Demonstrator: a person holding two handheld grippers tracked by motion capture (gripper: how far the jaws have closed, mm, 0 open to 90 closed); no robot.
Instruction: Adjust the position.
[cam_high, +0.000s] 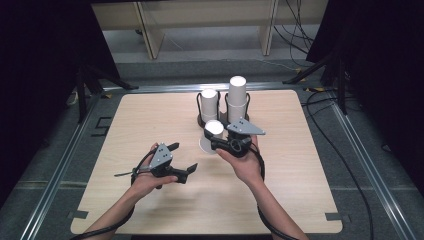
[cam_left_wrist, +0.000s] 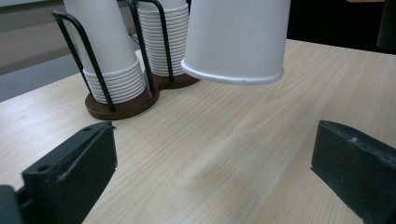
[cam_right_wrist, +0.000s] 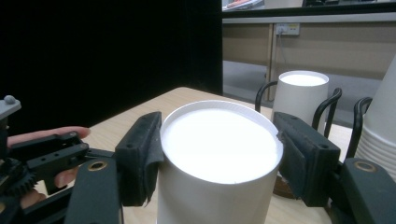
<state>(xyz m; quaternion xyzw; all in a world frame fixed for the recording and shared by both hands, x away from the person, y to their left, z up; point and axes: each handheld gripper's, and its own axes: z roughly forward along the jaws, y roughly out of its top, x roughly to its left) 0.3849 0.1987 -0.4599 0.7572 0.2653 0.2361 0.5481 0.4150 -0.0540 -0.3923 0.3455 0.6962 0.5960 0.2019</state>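
A white paper cup hangs upside down just above the table, slightly tilted, with my right gripper shut on its sides. In the right gripper view the pads press the cup from both sides near its upturned base. The left gripper view shows the cup's rim clear of the wood. My left gripper rests lower left of the cup, open and holding nothing, its jaws wide apart.
A dark wooden cup holder with black wire loops stands behind the held cup, carrying two stacks of upside-down white cups. The light wooden table has bare surface in front and to both sides. Cables lie on the floor beyond.
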